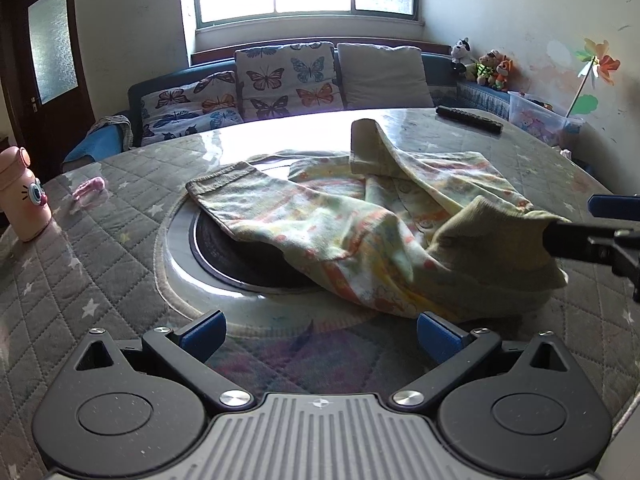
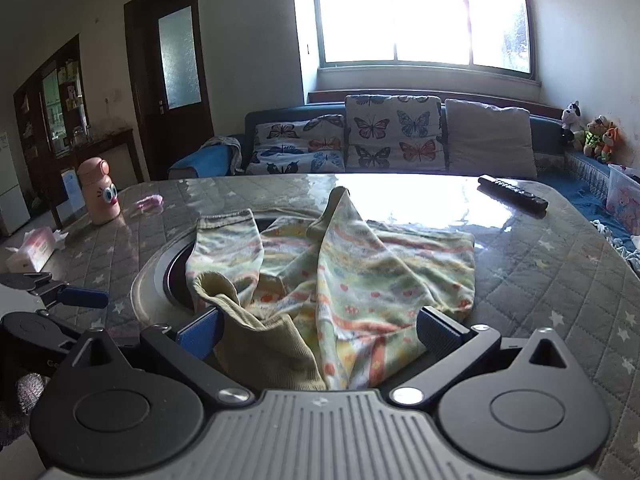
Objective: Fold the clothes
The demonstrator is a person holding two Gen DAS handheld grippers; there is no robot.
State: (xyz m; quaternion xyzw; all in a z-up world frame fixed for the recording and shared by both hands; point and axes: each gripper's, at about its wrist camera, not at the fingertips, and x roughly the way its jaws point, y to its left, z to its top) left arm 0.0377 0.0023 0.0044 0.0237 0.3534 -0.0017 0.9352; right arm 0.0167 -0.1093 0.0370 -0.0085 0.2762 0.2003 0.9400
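Note:
A pale yellow child's garment (image 1: 360, 216) with orange prints and olive ribbed cuffs lies crumpled on the quilted table (image 1: 100, 248), partly over a round black inset (image 1: 224, 248). One sleeve or leg stands folded up at the back (image 2: 340, 208). My left gripper (image 1: 320, 334) is open just short of the garment's near edge, with only table between its blue pads (image 1: 202, 332). My right gripper (image 2: 320, 334) is open too, and the olive ribbed hem (image 2: 264, 344) and printed cloth lie between its fingers. In the left wrist view the right gripper (image 1: 588, 228) enters from the right at that hem.
A pink bottle (image 2: 98, 190) and a small pink item (image 2: 150, 201) stand at the table's left, with a tissue pack (image 2: 34, 250) nearer. A black remote (image 2: 512, 193) lies at the far right. Behind the table are a sofa with butterfly cushions (image 2: 394, 136) and plush toys (image 2: 596, 136).

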